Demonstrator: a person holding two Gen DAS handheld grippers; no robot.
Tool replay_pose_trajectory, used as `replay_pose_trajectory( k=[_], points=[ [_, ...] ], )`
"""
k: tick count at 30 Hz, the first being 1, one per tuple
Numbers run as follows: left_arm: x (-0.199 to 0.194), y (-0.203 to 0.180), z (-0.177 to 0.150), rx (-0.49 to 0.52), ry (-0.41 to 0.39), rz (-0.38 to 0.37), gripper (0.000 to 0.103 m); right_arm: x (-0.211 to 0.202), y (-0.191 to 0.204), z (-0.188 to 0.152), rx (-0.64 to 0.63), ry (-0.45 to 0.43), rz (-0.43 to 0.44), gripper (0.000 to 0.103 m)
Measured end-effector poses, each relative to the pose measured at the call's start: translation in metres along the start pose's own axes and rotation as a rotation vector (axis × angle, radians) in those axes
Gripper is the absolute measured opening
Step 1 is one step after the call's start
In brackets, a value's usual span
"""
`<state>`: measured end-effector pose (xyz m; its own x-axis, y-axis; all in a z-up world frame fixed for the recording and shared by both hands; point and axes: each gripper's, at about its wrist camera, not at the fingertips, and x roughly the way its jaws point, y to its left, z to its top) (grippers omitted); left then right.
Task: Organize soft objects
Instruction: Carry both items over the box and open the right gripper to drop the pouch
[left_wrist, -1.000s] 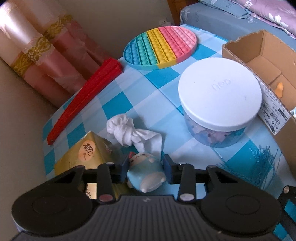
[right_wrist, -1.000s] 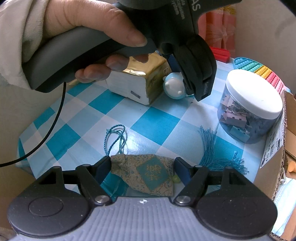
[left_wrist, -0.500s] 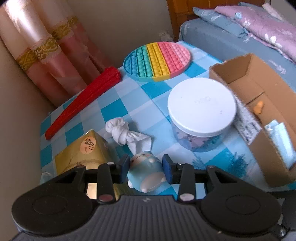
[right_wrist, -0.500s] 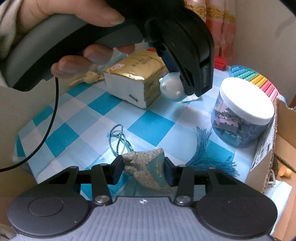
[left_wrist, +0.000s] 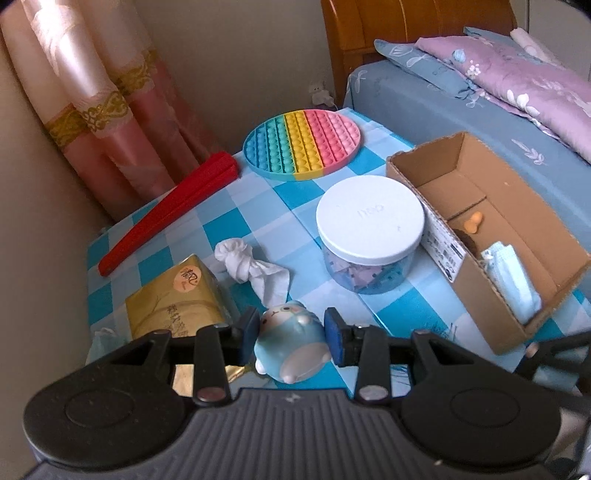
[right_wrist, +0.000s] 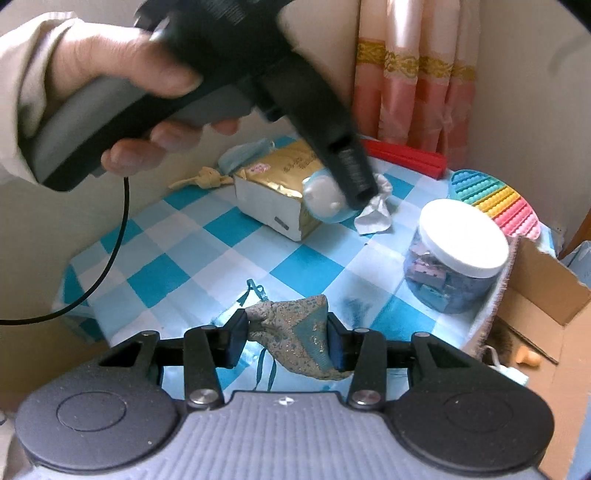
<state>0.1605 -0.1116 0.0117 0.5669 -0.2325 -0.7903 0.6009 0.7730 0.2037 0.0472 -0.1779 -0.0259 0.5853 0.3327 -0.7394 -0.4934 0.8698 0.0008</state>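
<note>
My left gripper (left_wrist: 291, 331) is shut on a small blue squishy animal toy (left_wrist: 295, 354) and holds it above the blue-checked tablecloth (left_wrist: 258, 206). The right wrist view shows the same toy (right_wrist: 319, 197) in that gripper, with a person's hand (right_wrist: 122, 77) on the handle. My right gripper (right_wrist: 286, 336) is shut on a teal and gold brocade pouch (right_wrist: 303, 347), lifted off the cloth with its cord hanging below. An open cardboard box (left_wrist: 443, 166) stands at the table's right edge with a blue face mask (left_wrist: 509, 273) and a small orange piece (left_wrist: 474, 223) inside.
A white-lidded jar (left_wrist: 369, 221) of clips stands beside the box. A knotted white cloth (left_wrist: 247, 262), a gold tissue pack (left_wrist: 173, 295), a red folded fan (left_wrist: 173, 206) and a rainbow bubble mat (left_wrist: 303, 144) lie on the table. A bed (left_wrist: 461, 110) lies behind and curtains (left_wrist: 92, 110) hang on the left.
The right gripper closed on the pouch and lifted it off the cloth. The left gripper rose with the blue toy still in it, bringing the box and bed more into view.
</note>
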Motion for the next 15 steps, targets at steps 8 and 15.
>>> replay_pose_trajectory(
  k=[8,15],
  points=[
    [-0.024,-0.010,-0.005,0.010,-0.007,-0.018,0.037,-0.053,-0.035,0.000,0.049,-0.044,-0.067,0.049],
    [-0.039,-0.034,0.004,0.043,-0.027,-0.064,0.037,-0.086,-0.077,-0.004,0.067,-0.067,-0.209,0.049]
  ],
)
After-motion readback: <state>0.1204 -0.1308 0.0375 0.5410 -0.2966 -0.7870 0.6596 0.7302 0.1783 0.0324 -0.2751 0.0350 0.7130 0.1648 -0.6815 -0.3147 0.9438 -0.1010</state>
